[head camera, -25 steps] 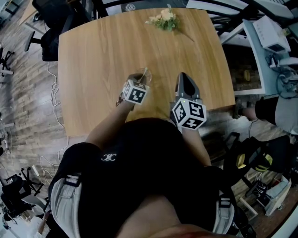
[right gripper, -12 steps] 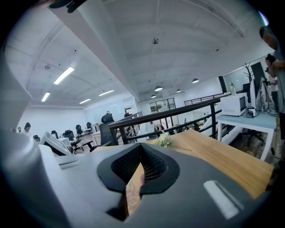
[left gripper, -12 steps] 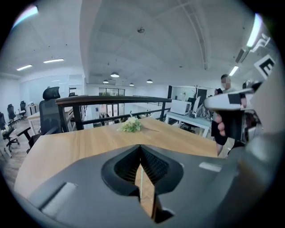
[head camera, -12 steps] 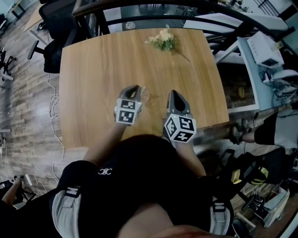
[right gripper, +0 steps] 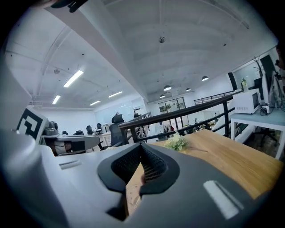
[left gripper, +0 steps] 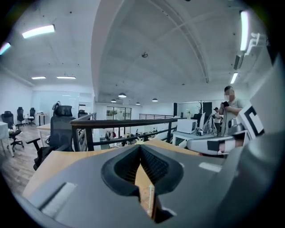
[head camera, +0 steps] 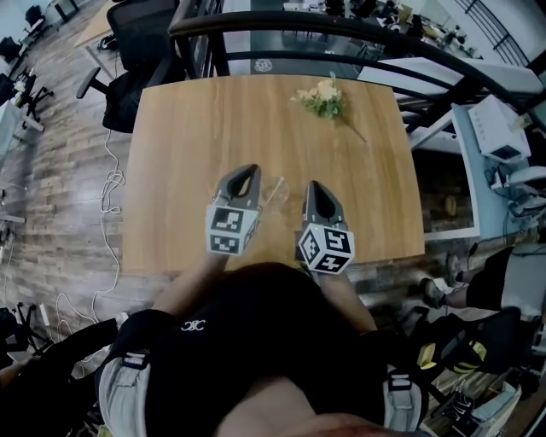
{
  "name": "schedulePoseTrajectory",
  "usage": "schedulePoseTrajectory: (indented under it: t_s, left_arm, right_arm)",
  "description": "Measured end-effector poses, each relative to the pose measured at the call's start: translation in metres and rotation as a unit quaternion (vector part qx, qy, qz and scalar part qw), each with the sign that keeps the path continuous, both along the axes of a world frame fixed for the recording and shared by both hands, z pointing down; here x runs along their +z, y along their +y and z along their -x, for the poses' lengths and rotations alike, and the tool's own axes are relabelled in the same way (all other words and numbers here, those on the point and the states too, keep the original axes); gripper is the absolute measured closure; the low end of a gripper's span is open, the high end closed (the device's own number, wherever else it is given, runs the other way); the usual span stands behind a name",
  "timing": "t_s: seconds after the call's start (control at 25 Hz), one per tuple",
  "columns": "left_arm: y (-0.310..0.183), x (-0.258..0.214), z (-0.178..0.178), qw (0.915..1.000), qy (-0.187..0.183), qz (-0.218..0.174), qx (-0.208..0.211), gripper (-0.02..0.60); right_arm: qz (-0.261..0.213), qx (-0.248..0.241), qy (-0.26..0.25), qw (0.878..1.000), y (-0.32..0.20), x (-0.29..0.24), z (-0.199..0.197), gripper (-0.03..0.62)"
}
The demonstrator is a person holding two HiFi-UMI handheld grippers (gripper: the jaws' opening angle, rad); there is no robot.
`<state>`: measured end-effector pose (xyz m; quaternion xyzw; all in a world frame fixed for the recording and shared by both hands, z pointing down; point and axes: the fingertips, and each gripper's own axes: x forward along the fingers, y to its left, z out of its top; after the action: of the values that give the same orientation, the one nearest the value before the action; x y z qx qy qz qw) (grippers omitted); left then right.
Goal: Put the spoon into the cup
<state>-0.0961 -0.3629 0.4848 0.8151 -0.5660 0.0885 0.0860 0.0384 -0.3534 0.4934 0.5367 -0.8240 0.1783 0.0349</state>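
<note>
Near the front edge of the table (head camera: 188, 154), between left gripper (head camera: 247, 171) and right gripper (head camera: 314, 186): a faint clear cup (head camera: 273, 191), outline barely traceable, spoon too thin to tell. Front edge partly hidden under the person's torso (head camera: 256, 341). Below the left gripper's closed jaws, only an unidentifiable pale sliver (left gripper: 150, 201).

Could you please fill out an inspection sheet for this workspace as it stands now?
Surface: wooden table with rounded corners.
Job's things: clear cup between the two grippers; a thin spoon handle seems to stand in it, though it is faint.
Clutter: flower sprig near the far edge.
Grippers: left gripper and right gripper both shut, nothing held, above the near edge.
Cables: white cables on the floor left of the table.
Surroundings: black railing, office chair, white desk at right.
</note>
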Motion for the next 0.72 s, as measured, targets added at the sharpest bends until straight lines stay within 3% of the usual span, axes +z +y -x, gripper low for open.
schedulePoseTrajectory:
  t_s: [0.32, 0.72]
  left_arm:
    - [0.019, -0.046, 0.033, 0.9978, -0.016, -0.045, -0.046, 0.571]
    - [0.016, -0.023, 0.052, 0.9969, 0.002, -0.015, -0.077, 0.572]
  right_arm:
    - [-0.018, -0.015, -0.007, 1.000, -0.006, -0.003, 0.019, 0.591]
    - [-0.017, -0.027, -0.007, 0.999, -0.008, -0.002, 0.028, 0.591]
